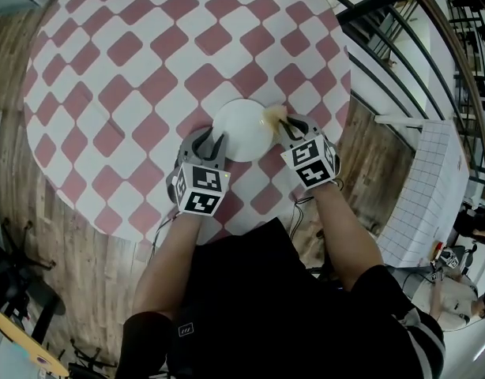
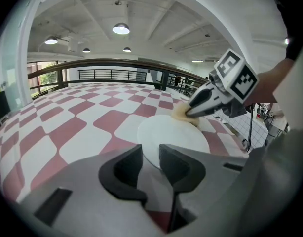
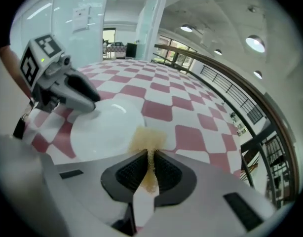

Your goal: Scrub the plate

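**Plate and sponge on a round checked bench, beside a railing**

The white plate [image 1: 241, 129] lies flat near the person's edge of the round bench [image 1: 148, 54], which is covered in red and white checks. The left gripper [image 1: 211, 142] has its fingers closed part-way on the plate's near left rim. The right gripper [image 1: 288, 125] has its fingers pinched tight on a yellowish sponge [image 1: 274, 115], which rests on the plate's far right rim. A wooden floor [image 1: 84, 267] surrounds the bench, and a dark curved railing [image 1: 369, 22] runs past it. A white gridded board [image 1: 432, 188] stands to the right. Round ceiling lights [image 2: 121, 28] glow overhead.
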A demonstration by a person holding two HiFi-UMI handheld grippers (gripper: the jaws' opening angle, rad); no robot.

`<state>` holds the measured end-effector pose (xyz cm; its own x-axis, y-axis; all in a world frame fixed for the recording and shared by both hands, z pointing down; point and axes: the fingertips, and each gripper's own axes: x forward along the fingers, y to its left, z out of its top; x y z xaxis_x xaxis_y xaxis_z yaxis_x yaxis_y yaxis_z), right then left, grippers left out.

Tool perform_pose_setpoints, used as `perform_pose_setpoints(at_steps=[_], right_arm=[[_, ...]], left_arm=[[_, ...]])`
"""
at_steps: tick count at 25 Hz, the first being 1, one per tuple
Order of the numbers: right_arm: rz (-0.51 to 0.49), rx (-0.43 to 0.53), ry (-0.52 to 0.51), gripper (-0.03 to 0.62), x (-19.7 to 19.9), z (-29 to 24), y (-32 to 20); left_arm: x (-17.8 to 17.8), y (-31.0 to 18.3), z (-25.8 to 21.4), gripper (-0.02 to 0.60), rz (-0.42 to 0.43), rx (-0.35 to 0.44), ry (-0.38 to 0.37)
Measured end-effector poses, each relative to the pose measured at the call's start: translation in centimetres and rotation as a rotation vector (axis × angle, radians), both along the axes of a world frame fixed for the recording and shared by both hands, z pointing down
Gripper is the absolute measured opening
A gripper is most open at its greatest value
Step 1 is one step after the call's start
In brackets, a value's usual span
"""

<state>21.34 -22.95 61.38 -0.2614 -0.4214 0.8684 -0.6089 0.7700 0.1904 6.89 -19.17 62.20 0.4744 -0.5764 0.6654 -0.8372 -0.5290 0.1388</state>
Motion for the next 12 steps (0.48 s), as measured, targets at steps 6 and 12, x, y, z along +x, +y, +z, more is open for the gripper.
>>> perform_pose_setpoints(at_steps=[6, 12], right_arm=[[-0.212, -0.079, -0.148, 0.046, -10.5, -0.7, 1.6], [-0.279, -0.075, -0.082, 0.046, -11.3, 1.5, 2.2]], left_arm=[[-0.3, 0.2, 0.1, 0.114, 0.006, 0.001, -0.001], [-0.3, 0.3, 0.1, 0.106, 0.008, 0.015, -0.004]])
